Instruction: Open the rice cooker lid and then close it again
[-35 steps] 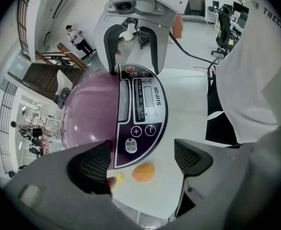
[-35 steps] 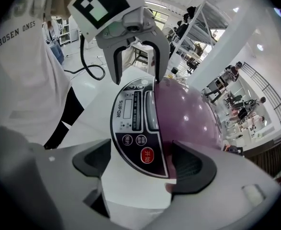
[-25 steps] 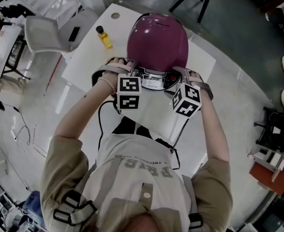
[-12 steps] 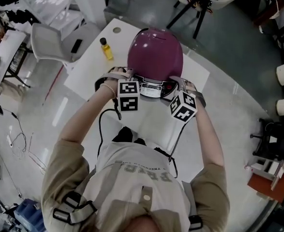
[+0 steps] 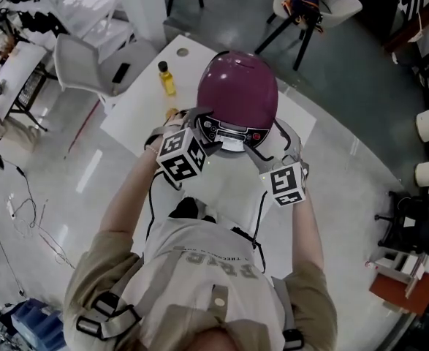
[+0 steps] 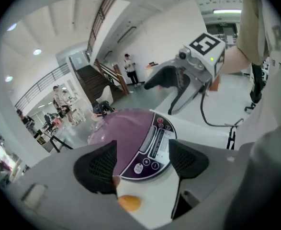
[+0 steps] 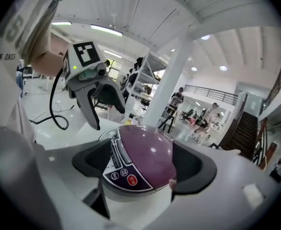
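While the lid (image 5: pixel 237 86) sits down on the cooker (image 5: pixel 232 126), which stands on the table (image 5: pixel 137 112) at the person's 12 o'clock, both grippers hang off its front. The left gripper (image 6: pixel 141 150) is at the cooker's 7 o'clock and the right gripper (image 7: pixel 142 150) at its 5 o'clock. Both are released. The left jaws have just been closing a little yet stand well apart, with only the panel (image 6: pixel 152 145) showing beyond the gap and nothing pressed. The right jaws are spread too, framing the purple dome without touching it.

Opening looks to be the step in hand. It should go best if one gripper finds the latch at the lid's front edge and presses it squarely. The other can steady the body from the side, so the cooker neither slides nor tips toward 12 o'clock. The lid should then swing up on its hinge rather than be pried. Both grippers should keep clear of the bottle (image 5: pixel 167 77) at the cooker's 10 o'clock.

No view shows a latch button clearly, nor whether the lid is latched. The hinge lies behind the dome, and the lid hides most of the body from above. An orange blob (image 6: pixel 129 202) low in the left gripper view is too blurred to name.
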A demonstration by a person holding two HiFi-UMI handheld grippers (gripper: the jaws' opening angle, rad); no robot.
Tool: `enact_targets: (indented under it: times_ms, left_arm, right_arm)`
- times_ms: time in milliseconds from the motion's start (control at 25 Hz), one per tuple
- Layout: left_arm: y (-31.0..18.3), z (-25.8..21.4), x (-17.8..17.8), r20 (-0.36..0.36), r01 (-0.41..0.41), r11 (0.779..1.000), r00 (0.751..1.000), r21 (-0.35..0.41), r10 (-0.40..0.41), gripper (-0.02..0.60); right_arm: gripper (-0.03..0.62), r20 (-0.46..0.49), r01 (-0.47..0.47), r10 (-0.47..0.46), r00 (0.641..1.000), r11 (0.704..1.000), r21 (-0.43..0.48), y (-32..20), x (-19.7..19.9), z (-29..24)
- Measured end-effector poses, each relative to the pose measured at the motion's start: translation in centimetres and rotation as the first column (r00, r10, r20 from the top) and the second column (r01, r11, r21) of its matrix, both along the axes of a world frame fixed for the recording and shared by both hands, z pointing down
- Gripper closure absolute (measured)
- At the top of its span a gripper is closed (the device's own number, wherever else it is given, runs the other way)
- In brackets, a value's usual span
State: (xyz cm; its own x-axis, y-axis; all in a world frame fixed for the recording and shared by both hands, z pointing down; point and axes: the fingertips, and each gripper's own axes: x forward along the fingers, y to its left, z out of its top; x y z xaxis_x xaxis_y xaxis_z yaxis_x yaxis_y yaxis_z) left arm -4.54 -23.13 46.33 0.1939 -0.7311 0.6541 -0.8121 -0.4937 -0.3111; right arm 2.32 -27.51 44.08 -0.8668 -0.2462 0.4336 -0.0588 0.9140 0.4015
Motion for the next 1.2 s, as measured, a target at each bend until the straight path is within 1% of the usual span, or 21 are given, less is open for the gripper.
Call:
enact_targets:
  times_ms: [40, 80, 120, 160, 240, 280, 360, 440, 520, 560, 600, 640, 680, 760, 840, 880, 920, 1000, 1080, 1120, 1200]
  left_arm:
    - [-0.1, -0.8, -0.1, -0.023, 0.035, 0.998, 0.999, 0.055, -0.033, 0.228]
    - [-0.2, -1.6, -0.4, -0.042, 0.076, 0.99, 0.997, 0.115, -0.072, 0.229]
    - [-0.3, -2.4, -0.7, -0.059, 0.123, 0.977, 0.992, 0.176, -0.115, 0.229]
    - [-0.3, -3.2, -1.1, -0.078, 0.174, 0.957, 0.984, 0.233, -0.159, 0.229]
    - [0.0, -4.4, -1.9, -0.128, 0.273, 0.905, 0.961, 0.326, -0.244, 0.229]
    - [0.2, -4.9, -2.2, -0.157, 0.318, 0.877, 0.948, 0.361, -0.278, 0.229]
    - [0.8, -5.8, -2.8, -0.214, 0.396, 0.82, 0.918, 0.414, -0.335, 0.229]
    - [1.7, -6.4, -3.5, -0.269, 0.469, 0.76, 0.883, 0.45, -0.385, 0.234]
    - [2.8, -7.1, -4.5, -0.329, 0.541, 0.693, 0.84, 0.476, -0.431, 0.323]
    - [3.3, -7.6, -4.9, -0.357, 0.573, 0.664, 0.819, 0.481, -0.448, 0.367]
    - [3.6, -7.9, -5.2, -0.383, 0.599, 0.642, 0.8, 0.478, -0.462, 0.388]
    - [3.8, -8.1, -5.5, -0.402, 0.62, 0.626, 0.784, 0.473, -0.473, 0.391]
    - [4.0, -8.3, -5.6, -0.415, 0.636, 0.611, 0.771, 0.471, -0.483, 0.409]
    - [4.4, -8.4, -5.9, -0.429, 0.656, 0.586, 0.755, 0.476, -0.496, 0.456]
    - [4.8, -8.6, -6.0, -0.434, 0.664, 0.567, 0.747, 0.487, -0.503, 0.499]
    - [4.9, -8.6, -6.0, -0.433, 0.664, 0.561, 0.747, 0.494, -0.504, 0.536]
    - [5.0, -8.7, -5.9, -0.431, 0.661, 0.557, 0.75, 0.502, -0.502, 0.552]
    - [5.0, -9.0, -5.5, -0.422, 0.649, 0.554, 0.76, 0.521, -0.494, 0.559]
    - [5.0, -9.3, -5.2, -0.411, 0.635, 0.552, 0.772, 0.541, -0.485, 0.571]
    - [5.0, -9.4, -5.1, -0.408, 0.629, 0.552, 0.777, 0.548, -0.479, 0.571]
    - [4.9, -9.5, -4.7, -0.413, 0.616, 0.561, 0.787, 0.552, -0.458, 0.571]
  right_arm:
    - [0.195, 0.04, -0.026, 0.027, 0.999, 1.0, -0.005, 0.0, 0.1, -0.4]
    - [0.197, 0.078, -0.047, 0.048, 0.996, 0.999, -0.008, -0.1, 0.0, -0.8]
    - [0.197, 0.113, -0.07, 0.071, 0.991, 0.997, -0.011, -0.1, 0.0, -1.1]
    - [0.199, 0.148, -0.099, 0.101, 0.984, 0.995, -0.017, -0.2, 0.1, -1.4]
    - [0.219, 0.226, -0.165, 0.171, 0.959, 0.985, -0.046, -0.4, 0.5, -2.2]
    - [0.229, 0.269, -0.2, 0.211, 0.94, 0.978, -0.067, -0.5, 0.8, -2.6]
    - [0.262, 0.352, -0.27, 0.292, 0.889, 0.957, -0.11, -0.7, 1.5, -3.6]
    - [0.323, 0.414, -0.329, 0.362, 0.835, 0.932, -0.152, -0.6, 2.2, -4.2]
    - [0.382, 0.449, -0.369, 0.415, 0.791, 0.91, -0.191, -0.4, 2.6, -4.6]
    - [0.397, 0.461, -0.381, 0.432, 0.775, 0.902, -0.204, -0.3, 2.8, -4.8]
    - [0.405, 0.47, -0.391, 0.444, 0.763, 0.896, -0.212, -0.2, 3.0, -5.0]
    - [0.423, 0.479, -0.402, 0.453, 0.752, 0.891, -0.212, -0.2, 3.2, -5.2]
    - [0.443, 0.487, -0.416, 0.462, 0.741, 0.885, -0.208, -0.1, 3.5, -5.4]
    - [0.475, 0.499, -0.446, 0.479, 0.722, 0.874, -0.193, 0.0, 3.9, -5.7]
    - [0.528, 0.504, -0.458, 0.483, 0.716, 0.87, -0.184, 0.3, 4.0, -5.9]
    - [0.533, 0.503, -0.456, 0.481, 0.718, 0.871, -0.183, 0.4, 3.9, -6.0]
    - [0.534, 0.502, -0.454, 0.479, 0.72, 0.872, -0.182, 0.6, 3.8, -6.0]
    - [0.545, 0.504, -0.457, 0.479, 0.719, 0.872, -0.177, 0.8, 3.8, -6.1]
    - [0.572, 0.51, -0.465, 0.483, 0.712, 0.868, -0.173, 0.8, 4.0, -6.3]
    - [0.588, 0.514, -0.468, 0.485, 0.708, 0.867, -0.172, 0.9, 4.0, -6.4]
    - [0.592, 0.522, -0.473, 0.486, 0.702, 0.865, -0.169, 0.9, 4.1, -6.6]
